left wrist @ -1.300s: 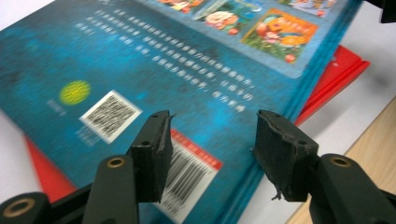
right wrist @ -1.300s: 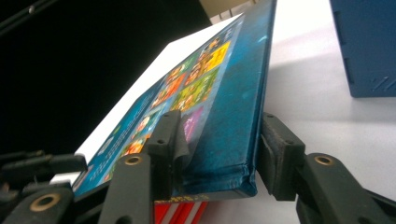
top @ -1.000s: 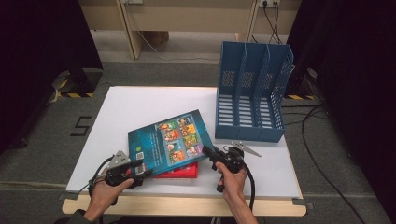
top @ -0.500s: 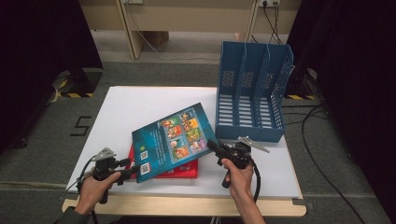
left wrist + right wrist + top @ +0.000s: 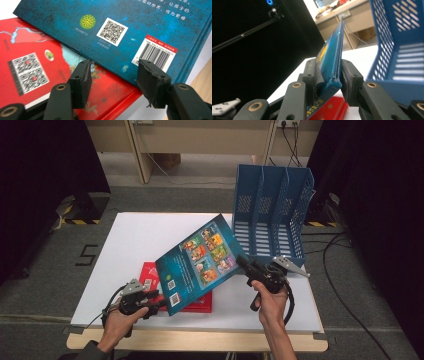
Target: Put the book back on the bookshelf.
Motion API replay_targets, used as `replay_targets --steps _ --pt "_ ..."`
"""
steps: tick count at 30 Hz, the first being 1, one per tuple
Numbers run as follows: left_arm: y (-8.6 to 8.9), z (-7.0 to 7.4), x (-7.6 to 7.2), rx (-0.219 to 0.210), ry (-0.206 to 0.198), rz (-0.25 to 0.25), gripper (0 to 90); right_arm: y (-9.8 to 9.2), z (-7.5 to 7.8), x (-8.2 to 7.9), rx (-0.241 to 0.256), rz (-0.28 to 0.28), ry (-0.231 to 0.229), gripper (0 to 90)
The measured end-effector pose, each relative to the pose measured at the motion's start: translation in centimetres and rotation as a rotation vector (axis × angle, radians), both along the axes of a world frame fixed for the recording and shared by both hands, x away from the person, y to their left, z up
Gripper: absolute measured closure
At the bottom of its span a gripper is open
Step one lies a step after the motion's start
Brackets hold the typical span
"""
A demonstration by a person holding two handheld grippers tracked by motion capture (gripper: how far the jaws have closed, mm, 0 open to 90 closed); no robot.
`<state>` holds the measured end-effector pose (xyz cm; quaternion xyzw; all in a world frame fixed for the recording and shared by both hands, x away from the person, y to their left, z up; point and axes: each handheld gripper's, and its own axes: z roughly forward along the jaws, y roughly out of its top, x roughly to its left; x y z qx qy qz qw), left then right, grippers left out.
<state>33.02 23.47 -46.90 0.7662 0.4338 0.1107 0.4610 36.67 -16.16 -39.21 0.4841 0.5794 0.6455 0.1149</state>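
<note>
So far, my left claw [image 5: 159, 304] gapes, jaws spread beside the red book [image 5: 37, 75] flat on the table [image 5: 125, 240]. The blue picture book [image 5: 200, 262] is lifted and tilted, pinched at its corner by my right claw [image 5: 243, 264]. Slotting it into the blue file rack [image 5: 272, 210] remains.

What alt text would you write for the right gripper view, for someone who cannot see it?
The right gripper, two black jaws, clamps the corner of a thin blue book raised edge-on above a red book on a white table. A blue slotted file rack stands at the right.
</note>
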Motion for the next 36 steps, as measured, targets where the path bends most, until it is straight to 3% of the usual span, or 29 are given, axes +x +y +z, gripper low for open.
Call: replay_targets --steps 3,6,10,14,21,23,25,27,28,33,34,36 --pt "-0.1 0.0 0.0 -0.005 0.002 0.003 45.4 0.6 0.9 -0.1 0.001 0.004 -0.036 68.5" --pt "-0.2 0.0 0.0 -0.002 -0.003 0.004 45.5 2.0 2.0 -0.2 -0.034 -0.007 -0.091 68.1" --pt "-0.6 0.0 0.0 0.001 -0.017 0.005 46.5 4.1 2.1 -0.1 -0.07 0.043 -0.099 69.0" --pt "-0.8 0.0 0.1 0.013 -0.028 -0.002 46.7 5.6 1.9 0.3 -0.087 0.034 -0.116 71.1" --pt "-1.1 -0.2 0.1 0.035 -0.036 -0.017 43.3 6.5 2.7 0.4 -0.107 0.047 -0.165 73.2" --pt "-0.9 -0.2 0.1 0.032 -0.035 -0.013 41.4 6.1 3.9 0.4 -0.143 0.048 -0.24 75.5" --pt "0.2 0.3 0.4 0.019 -0.048 0.023 40.9 5.7 4.4 0.3 -0.117 0.056 -0.261 77.1" --pt "0.7 0.4 0.6 0.016 -0.053 0.035 40.7 5.4 4.6 0.2 -0.123 0.057 -0.271 77.0" --pt "1.9 0.6 0.9 0.01 -0.056 0.071 40.6 4.9 4.8 0.0 -0.14 0.058 -0.291 77.1" --pt "4.1 0.8 1.5 0.016 -0.07 0.138 40.3 3.9 5.4 0.0 -0.165 0.04 -0.34 77.4" --pt "4.6 0.8 1.7 0.029 -0.075 0.156 39.8 3.5 5.8 -0.2 -0.163 0.03 -0.378 78.5" --pt "5.6 0.6 2.2 0.08 -0.09 0.195 38.8 3.2 6.2 -0.4 -0.162 0.035 -0.404 79.7"
